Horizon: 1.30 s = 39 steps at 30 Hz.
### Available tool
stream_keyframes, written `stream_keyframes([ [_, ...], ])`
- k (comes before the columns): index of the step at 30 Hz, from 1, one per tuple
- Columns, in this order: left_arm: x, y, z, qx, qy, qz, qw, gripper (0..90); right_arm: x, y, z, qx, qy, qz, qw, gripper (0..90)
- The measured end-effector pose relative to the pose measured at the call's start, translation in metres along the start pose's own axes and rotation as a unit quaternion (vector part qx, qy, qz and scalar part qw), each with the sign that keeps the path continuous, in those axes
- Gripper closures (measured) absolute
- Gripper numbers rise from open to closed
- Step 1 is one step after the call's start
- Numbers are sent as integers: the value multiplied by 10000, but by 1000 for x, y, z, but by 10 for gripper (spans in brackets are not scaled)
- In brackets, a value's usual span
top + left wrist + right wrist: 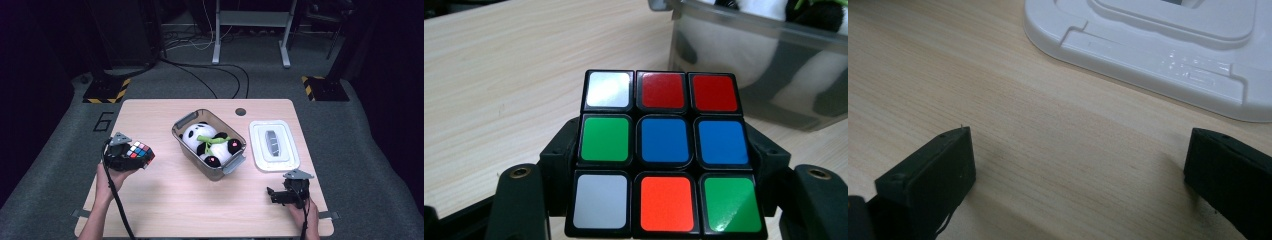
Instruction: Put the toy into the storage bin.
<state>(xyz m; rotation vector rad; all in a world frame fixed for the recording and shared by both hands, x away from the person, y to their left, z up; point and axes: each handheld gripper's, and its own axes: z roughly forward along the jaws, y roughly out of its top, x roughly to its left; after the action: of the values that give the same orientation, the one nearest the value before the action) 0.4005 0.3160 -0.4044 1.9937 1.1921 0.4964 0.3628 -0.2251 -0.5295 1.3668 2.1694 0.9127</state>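
The left tongs (131, 156) clamp a scrambled puzzle cube (665, 152) above the table's left edge. The right tongs (1078, 180) gape empty near the white lid (1168, 55). The smooth cube could slip free near the panda-filled bin (200, 155).

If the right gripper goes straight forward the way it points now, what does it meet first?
Probably the white lid. The right gripper is open with bare table between its jaws, and the lid's near edge lies directly ahead, though the exact gap is hard to judge.
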Motion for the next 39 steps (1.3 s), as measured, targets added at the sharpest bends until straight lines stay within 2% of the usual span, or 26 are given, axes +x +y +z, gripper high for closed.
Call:
stream_keyframes([
  [6,-11,16,-8,-92,-32,152,9998,337,0,0,0,0,-1,1,10000,0],
  [22,-31,44,-8,-197,-178,445,9987,337,0,0,0,1,0,1,10000,0],
  [33,-41,55,-8,-269,-279,491,9980,337,0,0,0,0,-1,1,10000,0],
  [39,-50,65,-5,-286,-344,582,9973,337,0,0,0,-1,0,1,10000,0],
])
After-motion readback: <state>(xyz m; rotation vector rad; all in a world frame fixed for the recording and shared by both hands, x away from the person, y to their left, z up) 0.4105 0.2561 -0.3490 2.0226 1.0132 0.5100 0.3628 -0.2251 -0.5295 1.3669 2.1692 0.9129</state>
